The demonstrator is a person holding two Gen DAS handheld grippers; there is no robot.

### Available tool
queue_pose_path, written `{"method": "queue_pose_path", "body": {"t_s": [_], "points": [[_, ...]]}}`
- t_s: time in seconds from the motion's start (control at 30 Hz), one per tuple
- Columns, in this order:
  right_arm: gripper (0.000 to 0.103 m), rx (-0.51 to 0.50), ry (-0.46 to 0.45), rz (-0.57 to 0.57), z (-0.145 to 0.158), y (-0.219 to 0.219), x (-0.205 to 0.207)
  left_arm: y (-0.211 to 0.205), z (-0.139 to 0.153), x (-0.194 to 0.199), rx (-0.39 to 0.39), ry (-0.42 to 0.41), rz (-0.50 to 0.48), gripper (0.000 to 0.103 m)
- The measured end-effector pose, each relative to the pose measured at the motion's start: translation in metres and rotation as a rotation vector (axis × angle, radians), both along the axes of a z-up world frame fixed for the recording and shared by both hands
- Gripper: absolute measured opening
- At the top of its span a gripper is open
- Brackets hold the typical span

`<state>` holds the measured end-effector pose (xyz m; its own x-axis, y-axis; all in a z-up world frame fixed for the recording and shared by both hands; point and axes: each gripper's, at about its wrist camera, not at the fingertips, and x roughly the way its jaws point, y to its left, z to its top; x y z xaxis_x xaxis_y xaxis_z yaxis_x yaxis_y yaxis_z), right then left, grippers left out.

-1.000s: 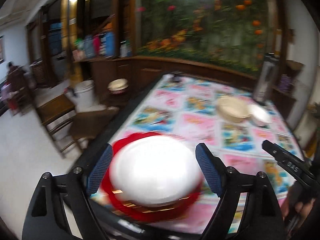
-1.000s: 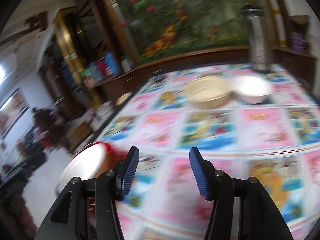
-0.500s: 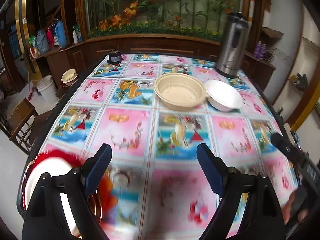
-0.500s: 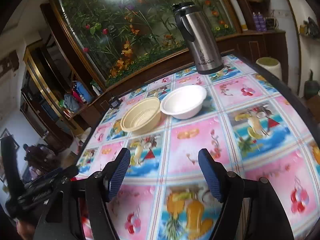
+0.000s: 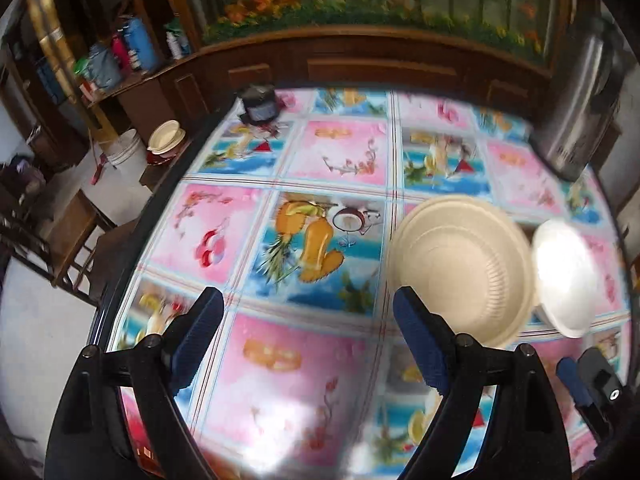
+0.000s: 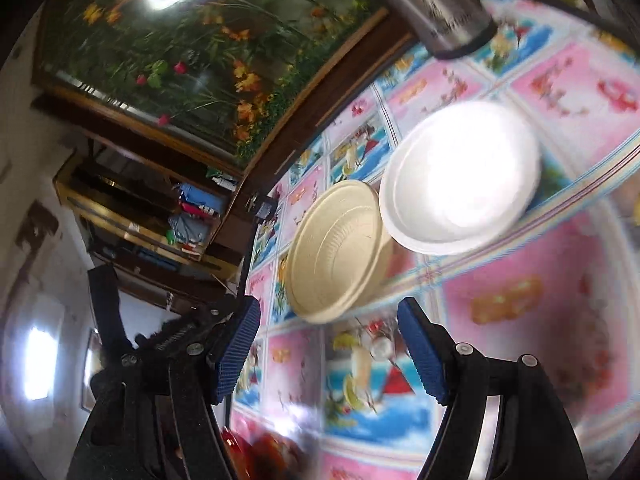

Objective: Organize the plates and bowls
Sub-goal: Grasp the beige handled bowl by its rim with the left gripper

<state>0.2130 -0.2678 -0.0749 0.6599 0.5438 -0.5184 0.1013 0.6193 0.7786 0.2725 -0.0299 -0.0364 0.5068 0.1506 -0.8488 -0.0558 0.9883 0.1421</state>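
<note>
A beige ribbed bowl (image 5: 460, 268) and a white bowl (image 5: 568, 276) sit side by side, touching, on the table with the picture cloth (image 5: 340, 152). My left gripper (image 5: 308, 320) hangs open and empty over the cloth, just left of the beige bowl. The right gripper's blue-padded tip (image 5: 588, 380) shows at the lower right. In the right wrist view, rolled to one side, my right gripper (image 6: 328, 320) is open and empty just short of the beige bowl (image 6: 340, 252), with the white bowl (image 6: 460, 176) beyond. A red plate (image 6: 256, 452) shows blurred at the bottom edge.
A tall steel flask (image 5: 580, 100) stands at the table's far right behind the bowls. A small dark box (image 5: 260, 104) sits at the far edge. Wooden chairs (image 5: 76, 236), a white bucket (image 5: 124, 148) and a stacked bowl (image 5: 166, 140) are beside the table's left side.
My left gripper has left the white plate on the red plate and swung right toward the two bowls, which are now close. The right gripper has opened wider, rolled, and neared the bowls.
</note>
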Motion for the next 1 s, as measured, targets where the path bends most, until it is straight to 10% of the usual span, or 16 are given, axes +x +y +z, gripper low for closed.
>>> {"method": "queue_pose_path", "body": {"t_s": [0.63,1.0], "points": [[0.06,0.017,0.098,-0.078,-0.046,0.01,0.058,-0.024,-0.044,0.054,-0.054,0.114,-0.02,0.087],[0.024,-0.004,0.115,-0.075,-0.053,0.01,0.062,-0.022,-0.047,0.058,-0.117,0.122,-0.031,0.027]]}}
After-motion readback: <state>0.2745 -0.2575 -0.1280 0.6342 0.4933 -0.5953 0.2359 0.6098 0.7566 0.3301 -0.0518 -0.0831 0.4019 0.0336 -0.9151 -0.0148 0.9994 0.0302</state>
